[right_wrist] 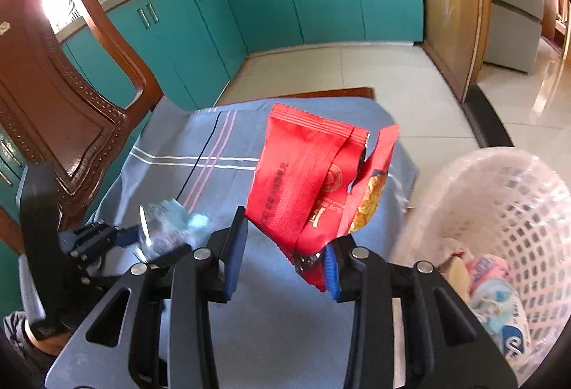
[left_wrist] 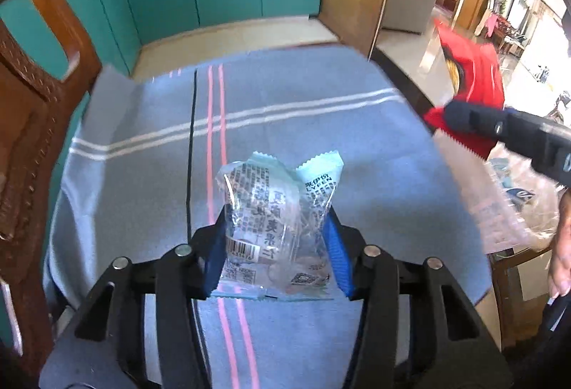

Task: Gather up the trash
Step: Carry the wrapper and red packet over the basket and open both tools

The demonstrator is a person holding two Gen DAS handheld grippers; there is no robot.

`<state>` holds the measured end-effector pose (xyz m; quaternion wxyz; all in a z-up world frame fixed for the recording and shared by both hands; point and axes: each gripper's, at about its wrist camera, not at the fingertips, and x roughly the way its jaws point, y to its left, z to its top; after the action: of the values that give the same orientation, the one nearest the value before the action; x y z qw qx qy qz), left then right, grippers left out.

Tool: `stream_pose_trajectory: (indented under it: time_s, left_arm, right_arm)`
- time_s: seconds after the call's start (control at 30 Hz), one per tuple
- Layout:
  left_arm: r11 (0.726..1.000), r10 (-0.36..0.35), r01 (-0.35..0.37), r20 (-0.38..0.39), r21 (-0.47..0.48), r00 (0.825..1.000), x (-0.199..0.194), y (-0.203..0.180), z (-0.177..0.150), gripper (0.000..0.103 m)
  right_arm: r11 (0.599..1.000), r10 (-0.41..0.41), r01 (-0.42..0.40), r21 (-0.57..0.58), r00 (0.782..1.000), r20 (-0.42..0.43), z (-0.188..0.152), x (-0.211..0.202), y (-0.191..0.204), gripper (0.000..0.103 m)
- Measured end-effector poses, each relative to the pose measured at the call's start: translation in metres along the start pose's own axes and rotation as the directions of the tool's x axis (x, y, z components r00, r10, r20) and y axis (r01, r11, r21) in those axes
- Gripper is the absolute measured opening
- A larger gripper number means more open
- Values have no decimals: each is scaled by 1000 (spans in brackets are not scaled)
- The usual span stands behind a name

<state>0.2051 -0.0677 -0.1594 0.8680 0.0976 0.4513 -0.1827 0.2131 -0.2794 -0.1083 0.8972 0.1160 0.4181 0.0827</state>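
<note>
Left claw (left_wrist: pixel 278 246) grips a clear printed wrapper (left_wrist: pixel 274 210) above the blue striped cloth (left_wrist: pixel 321 139) on the counter; right claw (right_wrist: pixel 285 253) grips a red wrapper (right_wrist: pixel 314 182) beside the white basket (right_wrist: pixel 528 210). Cloth ahead lies bare to its far edge. Wrapper print carries a barcode; characters blur.

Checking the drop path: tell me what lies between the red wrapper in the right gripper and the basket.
Nothing. In the right wrist view only bare tablecloth and floor show between the red wrapper and the white basket.

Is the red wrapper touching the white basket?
Apart. The right wrist view shows the red wrapper up in the right hand-held gripper, with floor visible between it and the white basket.
</note>
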Motion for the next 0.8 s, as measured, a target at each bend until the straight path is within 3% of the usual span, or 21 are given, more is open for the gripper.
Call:
stream_pose_trajectory:
  time_s: [0.1, 0.43, 0.67, 0.8]
  left_arm:
    - [1000, -12, 11, 44, 26, 999, -19, -17, 6, 51]
    - [979, -186, 174, 114, 107, 976, -50, -92, 36, 51]
    - [951, -271, 246, 123, 186, 955, -50, -158, 51, 51]
    - [925, -316, 291, 71, 243, 946, -34, -201, 52, 51]
  right_arm:
    - [1000, -30, 30, 8, 999, 36, -8, -24, -14, 38]
    - [982, -155, 140, 127, 981, 117, -40, -91, -84, 38]
    - [950, -257, 220, 224, 954, 153, -64, -130, -132, 38]
    - [935, -282, 237, 265, 948, 150, -75, -139, -149, 38]
